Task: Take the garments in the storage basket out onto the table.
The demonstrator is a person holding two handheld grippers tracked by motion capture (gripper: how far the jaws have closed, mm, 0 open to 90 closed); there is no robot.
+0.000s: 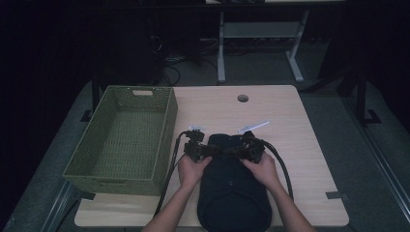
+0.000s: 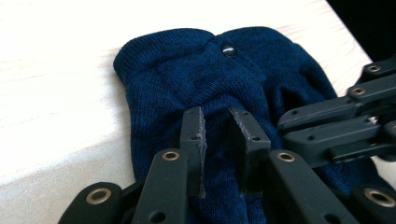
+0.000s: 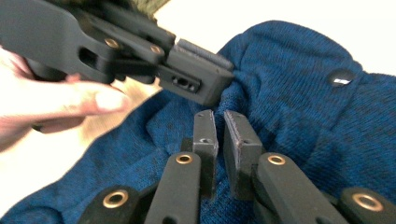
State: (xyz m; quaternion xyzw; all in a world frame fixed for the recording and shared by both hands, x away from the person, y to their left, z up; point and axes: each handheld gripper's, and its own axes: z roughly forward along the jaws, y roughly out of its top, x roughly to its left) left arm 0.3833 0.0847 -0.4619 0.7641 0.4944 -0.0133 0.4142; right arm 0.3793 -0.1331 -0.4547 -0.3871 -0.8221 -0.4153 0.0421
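Pale table (image 1: 300,145), both grippers, left (image 1: 211,151) and right (image 1: 238,150), pinching dark blue knit (image 1: 234,193) (near end cut off).

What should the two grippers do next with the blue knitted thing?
Probably lift its far edge and fold it toward the person. Both the left hand-held gripper and right hand-held gripper pinch the blue knit garment, which lies flat beside the green basket.

garment (image 2: 187,84): dark blue knit | basket (image 1: 121,140): green woven | table (image 1: 290,125): pale wood
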